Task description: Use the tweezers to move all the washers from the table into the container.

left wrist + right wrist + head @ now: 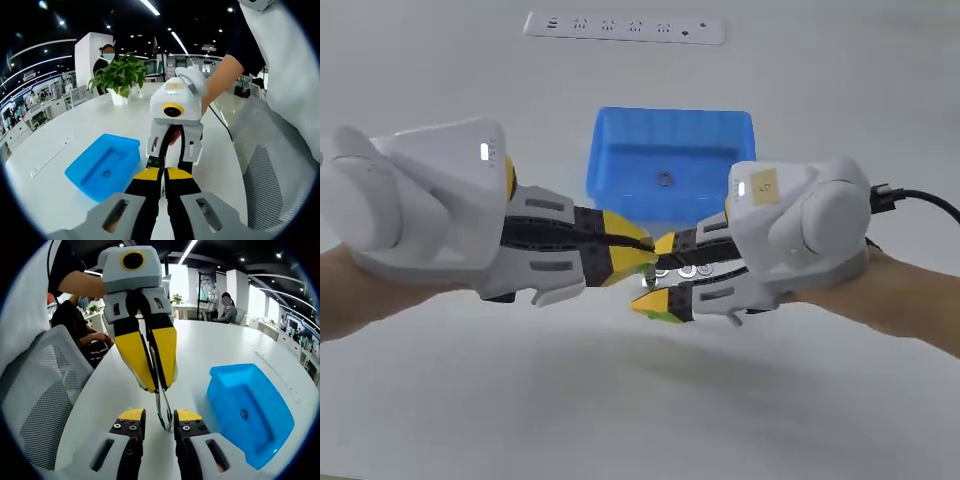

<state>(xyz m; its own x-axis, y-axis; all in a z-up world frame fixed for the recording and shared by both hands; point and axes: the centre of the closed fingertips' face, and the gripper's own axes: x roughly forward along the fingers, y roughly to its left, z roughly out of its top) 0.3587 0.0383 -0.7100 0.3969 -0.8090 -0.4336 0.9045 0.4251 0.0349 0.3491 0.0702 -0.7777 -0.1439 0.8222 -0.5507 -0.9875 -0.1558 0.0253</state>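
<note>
the left gripper (160, 383) has its yellow jaws pressed together on the tweezers (163, 410), whose pointed ends stick out toward the right gripper (160, 424). that one's jaws stand a little apart on either side of those ends, gripping nothing. in the head view a few washers (687, 270) lie on the table (620, 400) just under the two grippers, in front of the blue container (620, 165), which has one washer (665, 180) in it. the washers look thin, hard, light and slick, likely to skate on the smooth top. pinching one across its ring, one tip through the hole, seems the surest hold.
</note>
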